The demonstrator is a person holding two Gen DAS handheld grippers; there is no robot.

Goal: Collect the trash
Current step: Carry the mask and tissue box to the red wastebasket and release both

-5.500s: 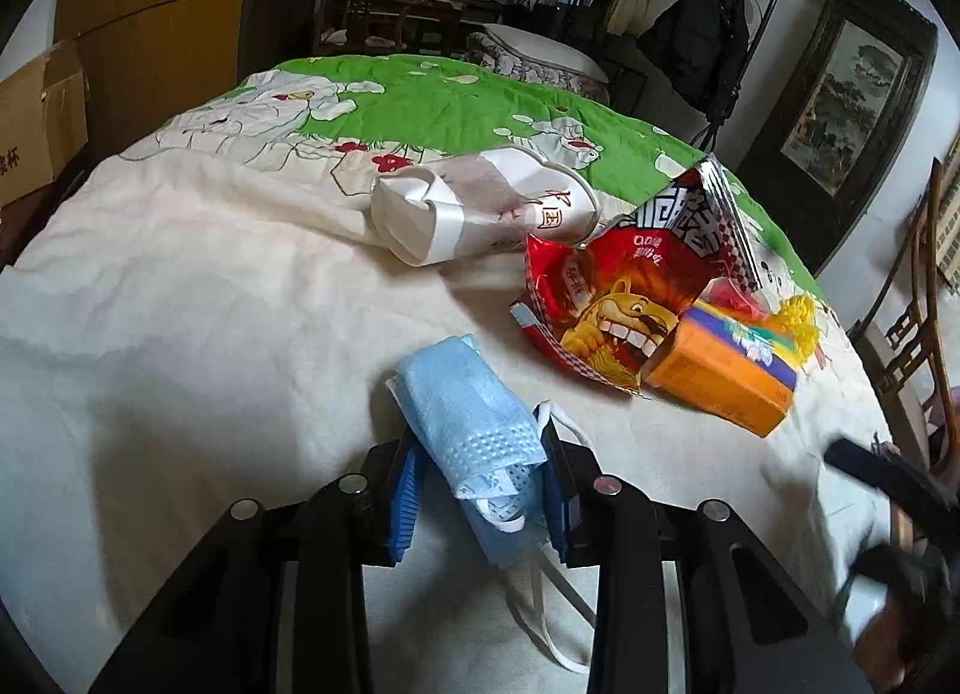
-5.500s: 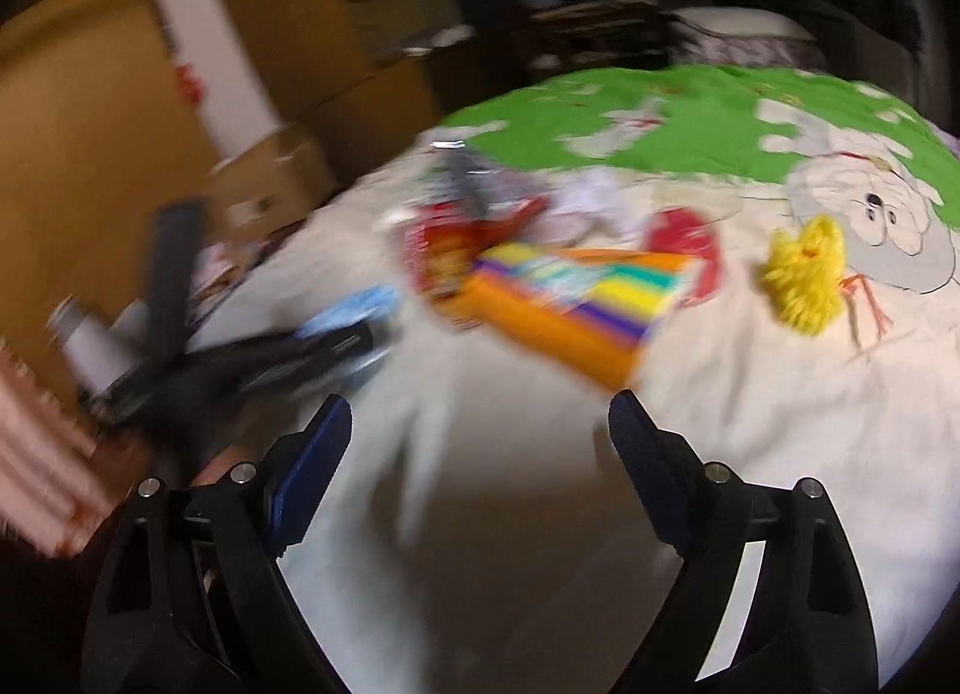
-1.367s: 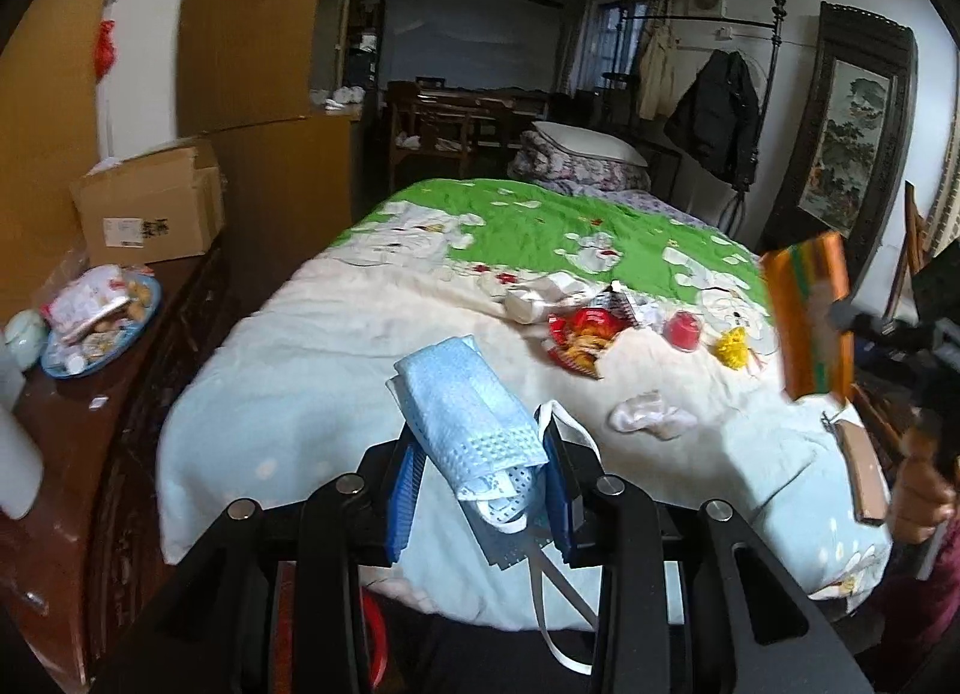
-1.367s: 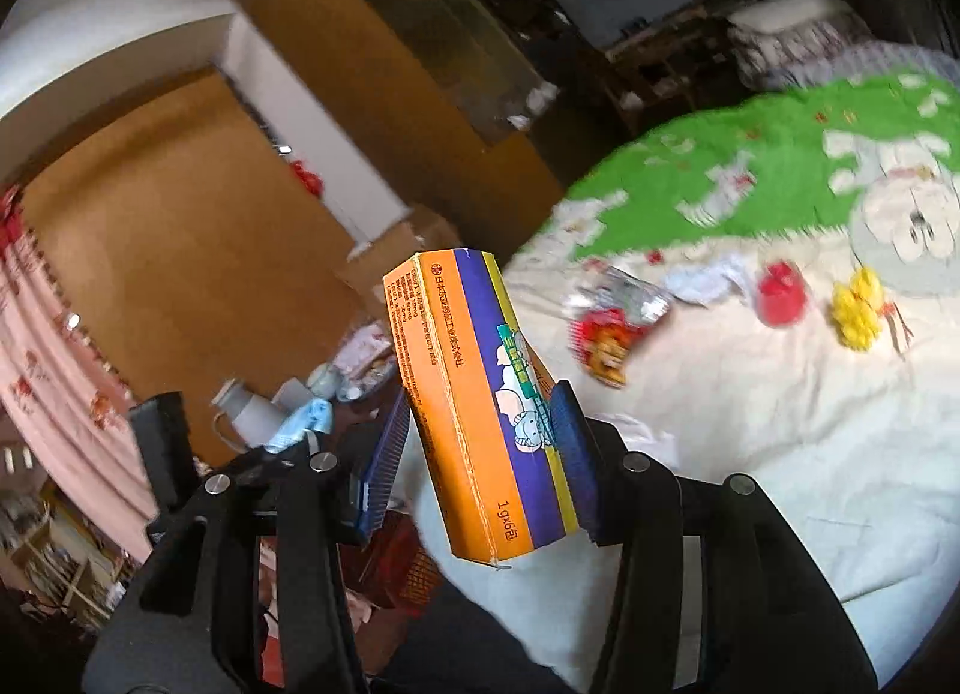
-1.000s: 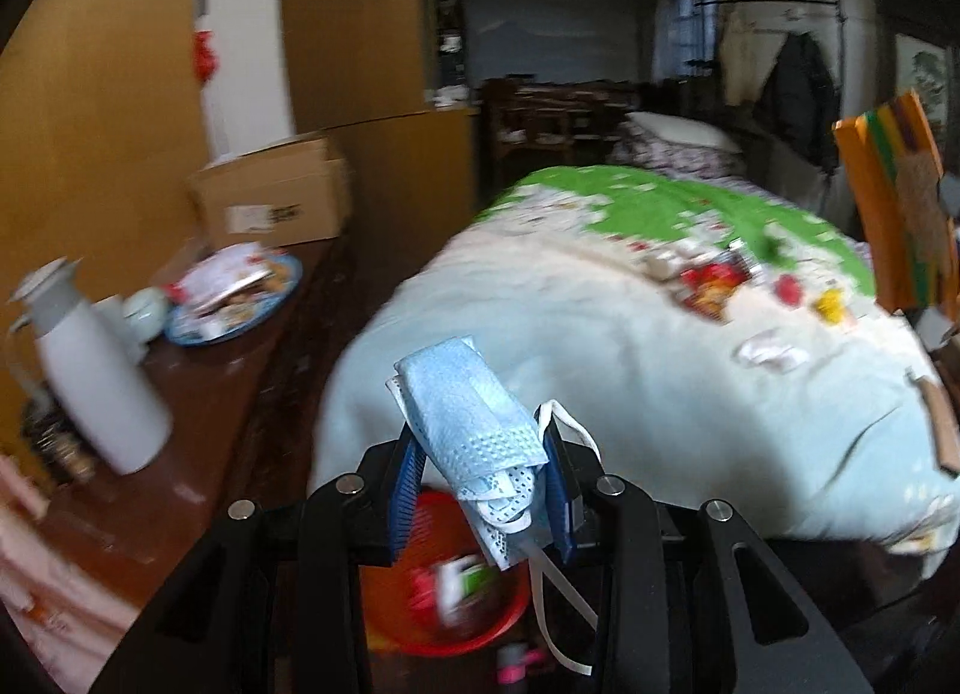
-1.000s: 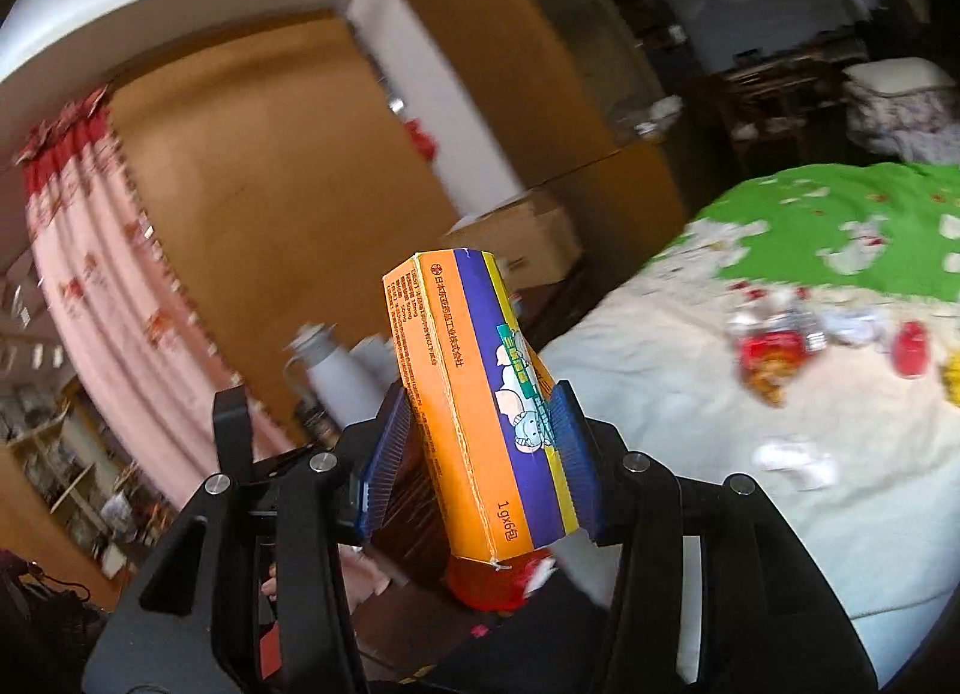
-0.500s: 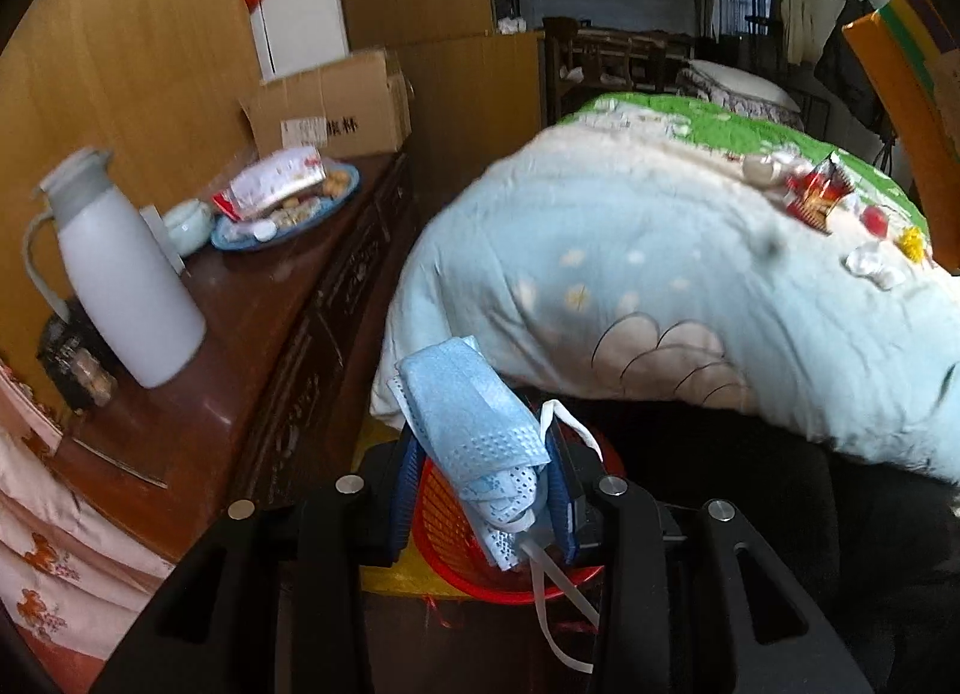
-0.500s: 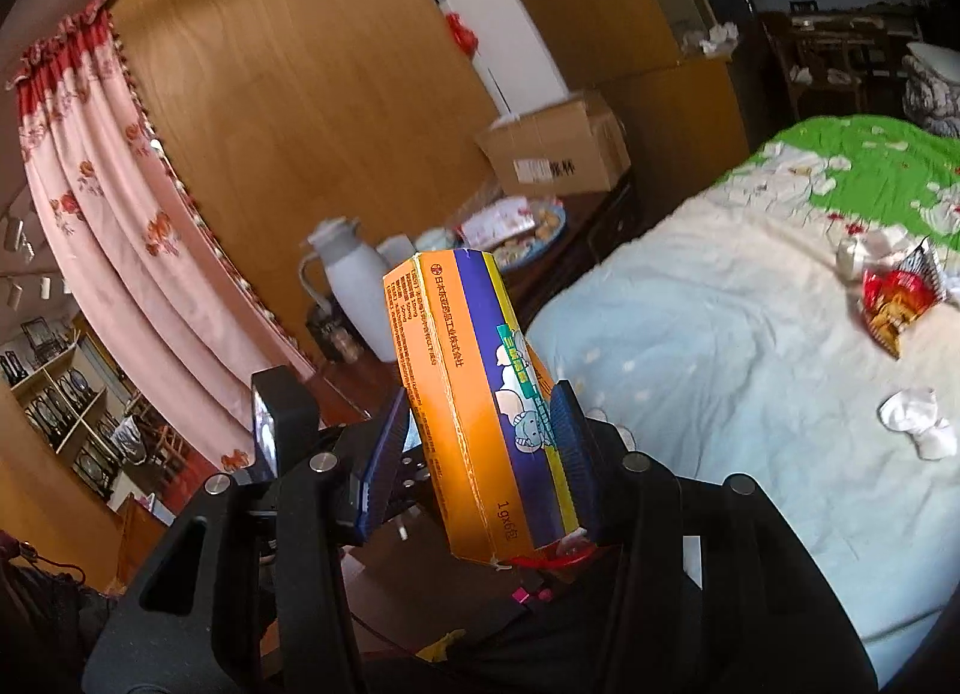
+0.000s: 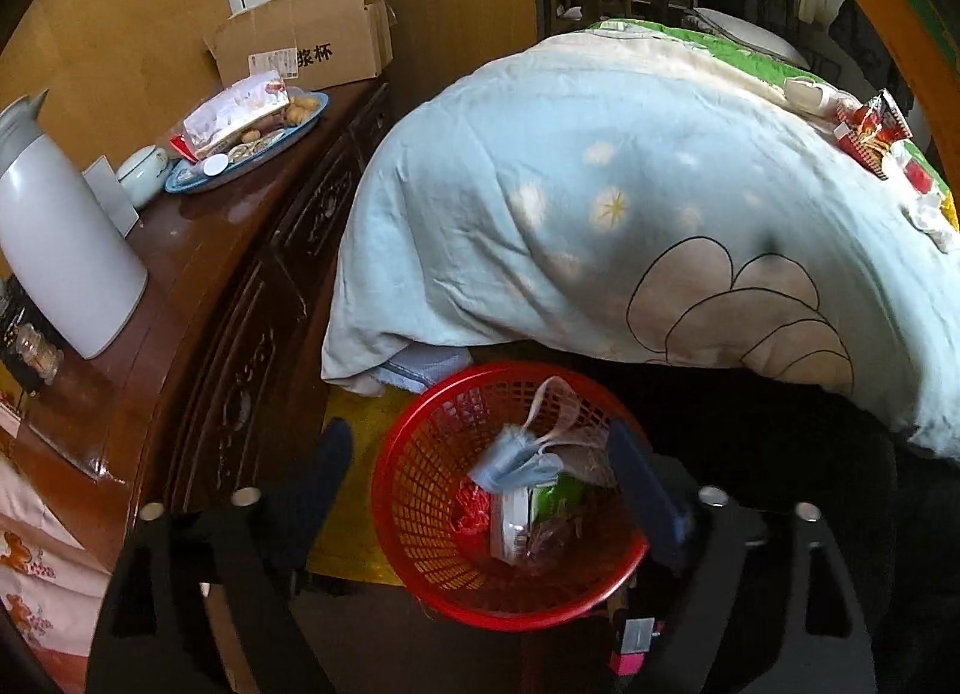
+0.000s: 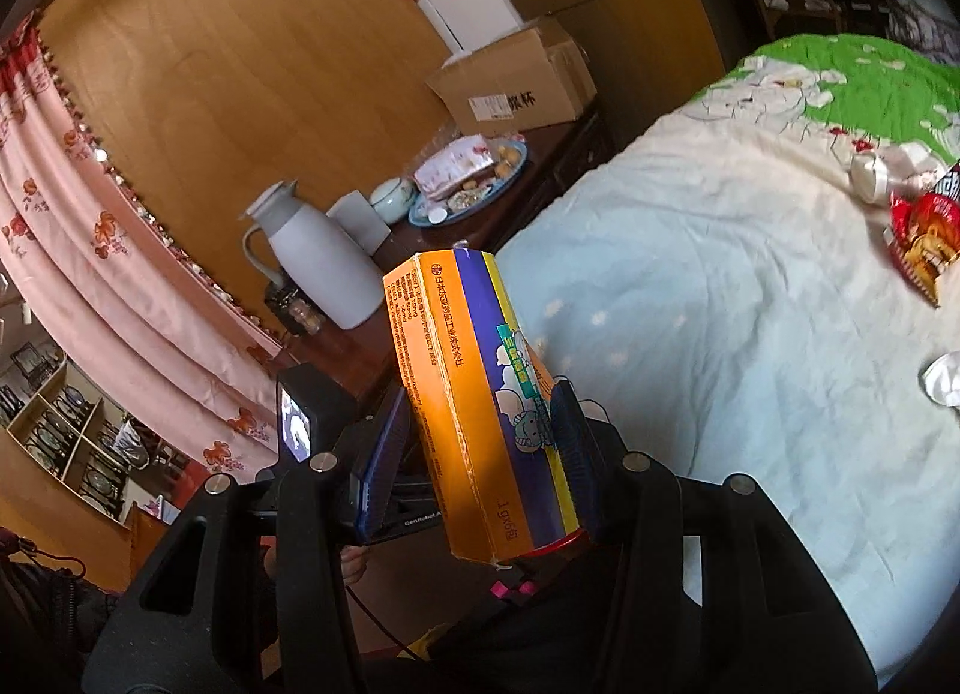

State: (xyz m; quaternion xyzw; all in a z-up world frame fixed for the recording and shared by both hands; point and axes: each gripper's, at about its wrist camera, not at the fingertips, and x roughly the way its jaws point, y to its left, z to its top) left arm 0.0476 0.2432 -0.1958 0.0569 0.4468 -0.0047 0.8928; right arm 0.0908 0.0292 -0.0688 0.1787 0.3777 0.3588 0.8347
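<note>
My left gripper [image 9: 480, 490] is open and empty above a red mesh basket [image 9: 420, 454] on the floor. The blue face mask [image 9: 516, 463] lies inside the basket on top of other wrappers. My right gripper [image 10: 480, 448] is shut on an orange and purple carton [image 10: 474, 394], held upright in the air; the carton's edge also shows at the far right of the left wrist view [image 9: 906, 34]. A red snack bag [image 9: 870, 133] and white crumpled wrappers [image 9: 930, 214] lie on the bed [image 9: 600, 184].
A dark wooden sideboard [image 9: 198, 274] stands left of the basket, with a white thermos jug [image 9: 60, 262], a plate of snacks [image 9: 246, 124] and a cardboard box [image 9: 300, 46]. The bed's quilt hangs close over the basket. A pink curtain [image 10: 120, 226] hangs at the left.
My left gripper opened and the mask dropped into the red basket. Both grippers swung from the bed toward the basket. The right gripper still holds the carton.
</note>
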